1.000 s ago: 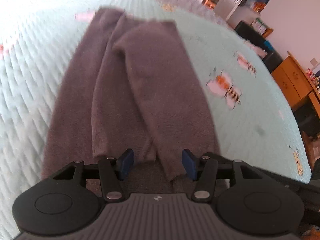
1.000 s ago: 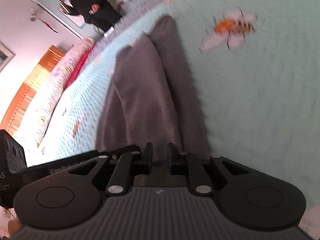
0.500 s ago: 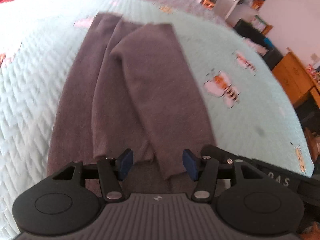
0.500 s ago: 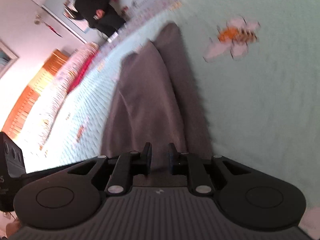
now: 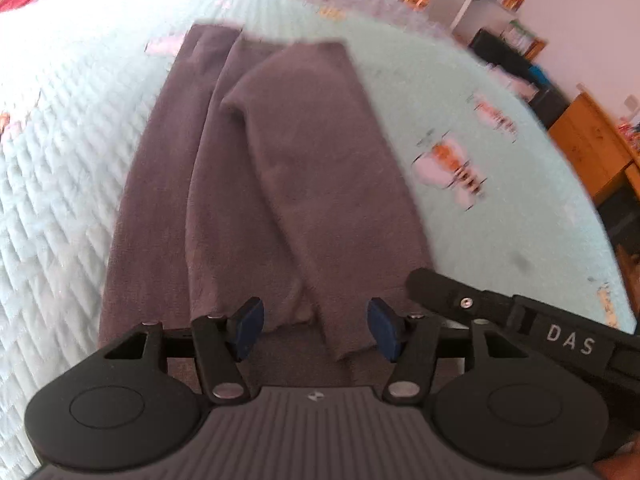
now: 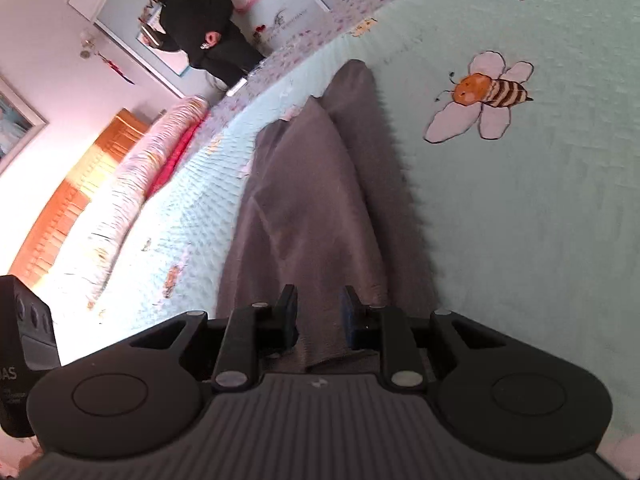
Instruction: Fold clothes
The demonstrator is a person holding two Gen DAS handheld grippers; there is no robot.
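A dark grey garment (image 5: pixel 280 184) lies folded into a long strip on the mint quilted bedspread (image 5: pixel 60 208), with a sleeve laid along its top. My left gripper (image 5: pixel 312 328) hovers over the garment's near end, jaws wide apart and holding nothing. The right gripper's black body (image 5: pixel 500 312) shows at the garment's near right corner. In the right wrist view, my right gripper (image 6: pixel 319 312) sits low over the same end of the garment (image 6: pixel 316 208). Its fingers stand a narrow gap apart, and the folded grey cloth lies flat between and under them.
Bee prints (image 6: pixel 480 96) dot the bedspread to the right of the garment. A pink striped pillow (image 6: pixel 132 184) and a wooden headboard (image 6: pixel 80 184) lie at the far left. A person in black (image 6: pixel 200 28) stands beyond the bed. Wooden furniture (image 5: pixel 588 152) stands past the right bed edge.
The right gripper's gap has widened slightly. Both grippers have drawn back a little along the garment, and the right gripper's body has come further into the left wrist view.
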